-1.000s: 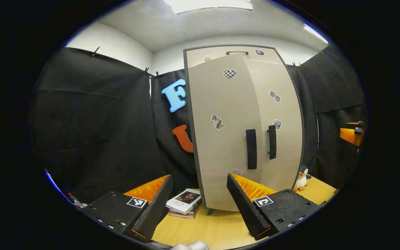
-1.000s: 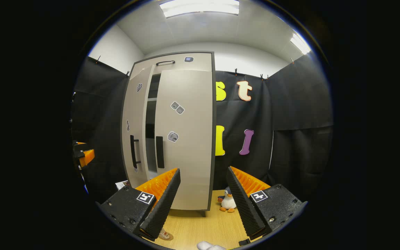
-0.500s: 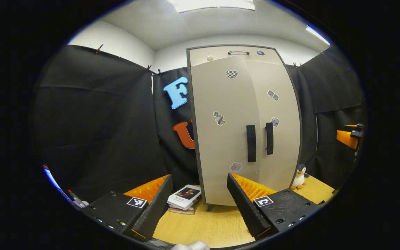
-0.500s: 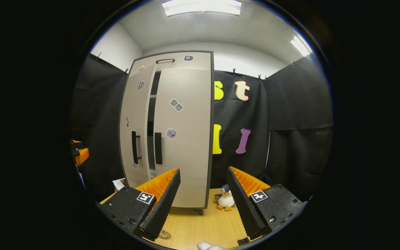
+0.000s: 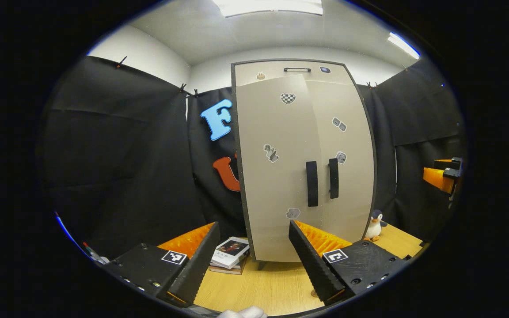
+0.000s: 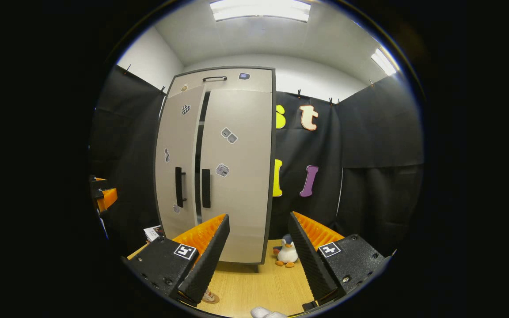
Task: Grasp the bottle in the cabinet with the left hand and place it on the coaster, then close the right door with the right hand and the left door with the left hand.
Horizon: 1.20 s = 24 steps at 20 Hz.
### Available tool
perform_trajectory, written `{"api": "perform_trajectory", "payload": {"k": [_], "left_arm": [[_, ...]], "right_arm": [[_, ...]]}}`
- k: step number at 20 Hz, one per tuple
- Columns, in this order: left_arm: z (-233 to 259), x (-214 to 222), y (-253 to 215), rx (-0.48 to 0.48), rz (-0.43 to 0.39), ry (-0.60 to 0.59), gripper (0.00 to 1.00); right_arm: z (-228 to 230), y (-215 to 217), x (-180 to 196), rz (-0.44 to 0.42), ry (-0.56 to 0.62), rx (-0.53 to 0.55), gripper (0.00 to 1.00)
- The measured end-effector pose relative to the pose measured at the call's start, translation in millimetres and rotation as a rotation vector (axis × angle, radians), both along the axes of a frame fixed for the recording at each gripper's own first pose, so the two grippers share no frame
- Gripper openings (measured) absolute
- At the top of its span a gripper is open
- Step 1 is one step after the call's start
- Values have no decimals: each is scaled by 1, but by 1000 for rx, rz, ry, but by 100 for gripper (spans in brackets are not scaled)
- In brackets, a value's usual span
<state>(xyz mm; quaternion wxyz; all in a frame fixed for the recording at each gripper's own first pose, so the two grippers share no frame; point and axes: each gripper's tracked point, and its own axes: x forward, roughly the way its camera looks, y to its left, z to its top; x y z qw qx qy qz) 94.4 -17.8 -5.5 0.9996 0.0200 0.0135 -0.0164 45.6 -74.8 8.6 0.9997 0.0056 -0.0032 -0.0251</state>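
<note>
Wooden bench (image 5: 259, 287) lying in a black-draped booth; left gripper (image 5: 251, 260) and right gripper (image 6: 258, 254) hovering above it, fingers spread, holding nothing; books (image 5: 230, 254) and toy penguin (image 6: 287, 254) sitting beside the cabinet (image 6: 219, 168), whose left door (image 6: 179, 163) is standing slightly ajar; bottle and coaster cannot be made out

The left gripper (image 5: 252, 258) is held level and facing forward, its two fingers spread wide with nothing between them. The right gripper (image 6: 258, 256) is posed the same way (fingers wide apart, gripping nothing), also pointing straight ahead.
</note>
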Motion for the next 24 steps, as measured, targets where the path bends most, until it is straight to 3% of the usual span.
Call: {"api": "perform_trajectory", "payload": {"k": [24], "left_arm": [[5, -3, -3, 2, -33, -13, 96]], "right_arm": [[4, 4, -9, -16, -6, -15, 83]]}}
